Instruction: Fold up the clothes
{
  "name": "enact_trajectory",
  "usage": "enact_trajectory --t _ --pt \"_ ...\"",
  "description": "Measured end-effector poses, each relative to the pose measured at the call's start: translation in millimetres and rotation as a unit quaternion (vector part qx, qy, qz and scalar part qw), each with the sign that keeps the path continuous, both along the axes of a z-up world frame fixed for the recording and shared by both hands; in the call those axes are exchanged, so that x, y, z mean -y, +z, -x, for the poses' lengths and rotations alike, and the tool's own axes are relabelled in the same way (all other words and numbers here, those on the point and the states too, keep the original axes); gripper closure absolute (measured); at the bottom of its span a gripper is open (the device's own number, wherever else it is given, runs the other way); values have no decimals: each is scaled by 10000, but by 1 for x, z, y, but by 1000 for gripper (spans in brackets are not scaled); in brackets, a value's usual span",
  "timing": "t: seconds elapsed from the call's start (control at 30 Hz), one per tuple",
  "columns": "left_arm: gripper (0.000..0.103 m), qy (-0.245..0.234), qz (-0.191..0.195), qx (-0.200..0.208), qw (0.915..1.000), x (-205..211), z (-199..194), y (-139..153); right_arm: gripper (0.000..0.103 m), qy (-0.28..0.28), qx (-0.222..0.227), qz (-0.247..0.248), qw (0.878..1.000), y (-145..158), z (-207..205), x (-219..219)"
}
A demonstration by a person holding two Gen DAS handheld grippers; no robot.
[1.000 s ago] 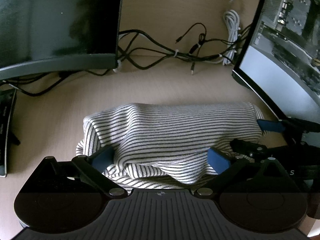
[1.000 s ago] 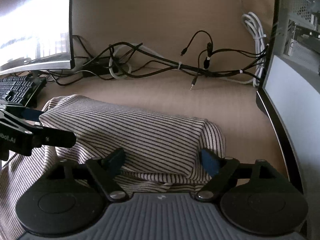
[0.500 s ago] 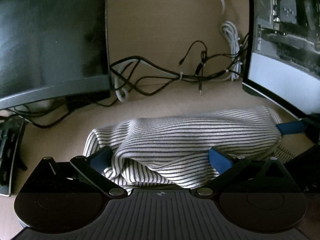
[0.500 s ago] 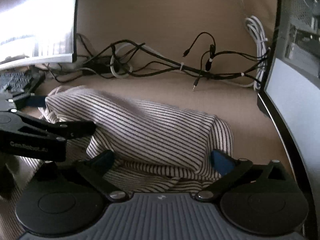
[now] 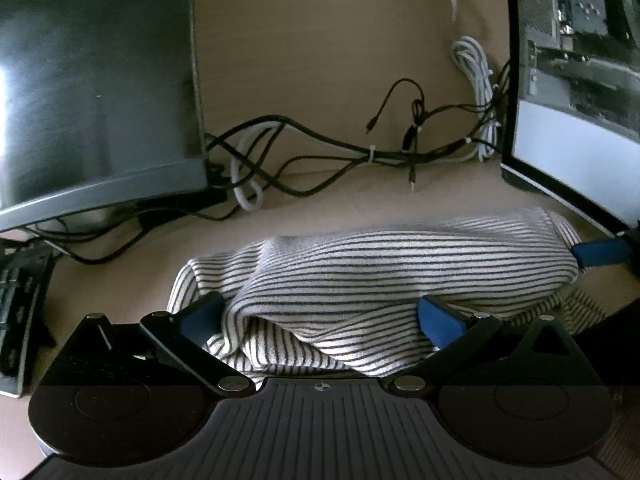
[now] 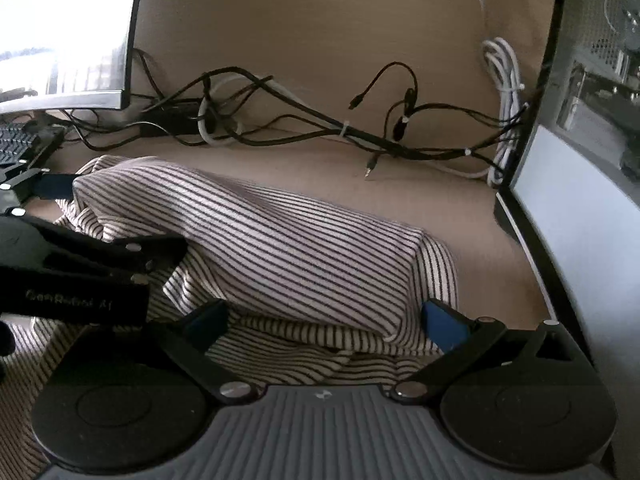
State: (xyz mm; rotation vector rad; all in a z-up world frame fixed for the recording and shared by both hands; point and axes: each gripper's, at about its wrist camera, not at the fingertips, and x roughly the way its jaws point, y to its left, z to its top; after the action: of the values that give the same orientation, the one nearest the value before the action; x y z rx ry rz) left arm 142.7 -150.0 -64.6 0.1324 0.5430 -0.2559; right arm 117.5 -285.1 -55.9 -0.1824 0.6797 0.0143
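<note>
A white garment with thin black stripes (image 5: 380,268) lies folded in a thick bundle on the tan desk; it also shows in the right wrist view (image 6: 280,240). My left gripper (image 5: 320,316) is open, its blue pads either side of the bundle's near left edge, cloth bulging between them. My right gripper (image 6: 326,318) is open around the bundle's near right edge. The left gripper's body shows in the right wrist view (image 6: 80,276), and a blue pad of the right gripper shows in the left wrist view (image 5: 600,250).
A curved monitor (image 5: 92,100) stands at the left and a computer case (image 5: 576,80) at the right. Tangled black and white cables (image 5: 360,148) run along the back wall. A keyboard (image 6: 16,140) lies at the far left.
Both grippers have drawn back and tilted up a little, so the bundle sits lower in both views. The bundle has sagged and flattened slightly. Both jaws stay open.
</note>
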Motion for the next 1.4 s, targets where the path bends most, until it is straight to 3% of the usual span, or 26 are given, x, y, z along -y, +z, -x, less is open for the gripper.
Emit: enact_trajectory --t 0.1,0.17,0.27,0.33,0.4,0.47,0.53,0.6,0.67,0.73,0.8,1.17,1.4 --pt "0 17 -113 12 9999 4 0 -2 0 -49 -14 564 9984 4 3 -4" --pt "0 6 -213 9 9998 6 0 -3 0 -217 106 598 9979 8 14 1" --pt "0 -8 -401 19 9992 11 2 -4 0 -749 269 240 9965 21 33 19" --pt "0 -13 -480 26 9988 14 2 -5 0 -1033 563 -210 9928 37 49 27" --pt "0 -10 -488 26 9988 14 2 -5 0 -1001 1084 -1152 9823 64 64 33" --pt "0 -7 -491 28 9988 14 2 -6 0 -690 1517 -2278 9593 92 66 34" --pt "0 1 -564 43 9984 16 3 -6 0 -242 1511 -3347 9298 104 52 25" --pt "0 3 -640 59 9979 19 3 -6 0 53 1374 -3866 9119 100 36 3" --pt "0 -8 -469 -4 9989 13 2 -5 0 317 1335 -3734 9175 95 26 -24" --pt "0 -60 -36 -49 10000 0 1 -3 0 532 1318 -3521 9251 92 21 -37" --pt "0 -85 107 -26 9999 -4 2 -2 0 567 1090 -3586 9254 88 17 -41" --pt "0 -9 -507 8 9987 14 2 -5 0 686 860 -3387 9344 86 14 -30" --pt "0 -10 -479 8 9989 13 2 -5 0 752 728 -3471 9320 85 6 -29"
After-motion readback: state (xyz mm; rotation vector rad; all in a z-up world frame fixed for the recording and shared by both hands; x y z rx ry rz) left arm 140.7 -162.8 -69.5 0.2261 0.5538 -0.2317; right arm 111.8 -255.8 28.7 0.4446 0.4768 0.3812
